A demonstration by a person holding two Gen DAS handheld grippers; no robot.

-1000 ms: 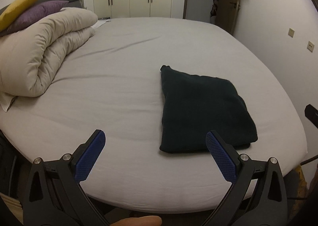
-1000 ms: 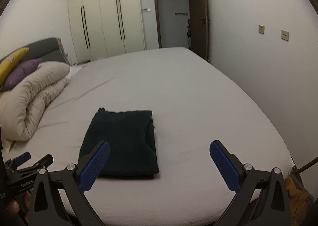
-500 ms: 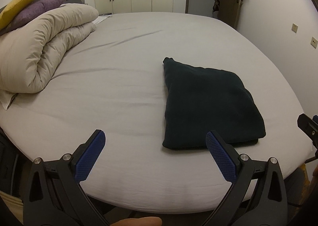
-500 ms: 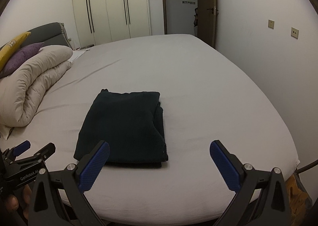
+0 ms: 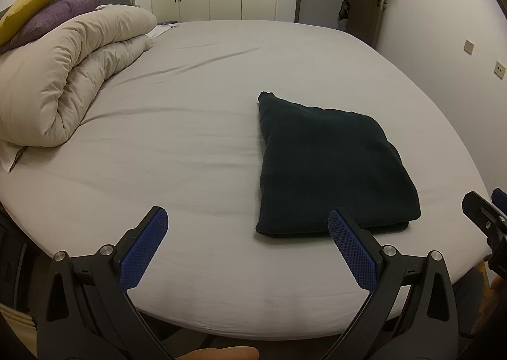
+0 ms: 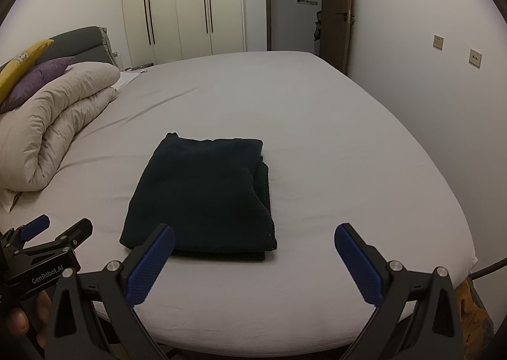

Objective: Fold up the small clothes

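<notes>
Dark green cloth [image 5: 329, 167] lies folded on your bed [image 5: 190, 125], right of centre in the left wrist view; your left gripper [image 5: 247, 233] hangs spread wide and empty over the near edge, duvet [image 5: 63, 75] far left. Right wrist view: cloth [image 6: 202, 192] just ahead-left, your right gripper [image 6: 253, 246] also spread wide, holding nothing, near its front edge.

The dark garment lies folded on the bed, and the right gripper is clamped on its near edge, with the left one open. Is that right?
Not quite. The right gripper is open too, its fingers spread and holding nothing, as the right wrist view shows. The dark garment does lie folded on the bed, and the left gripper is open.
</notes>
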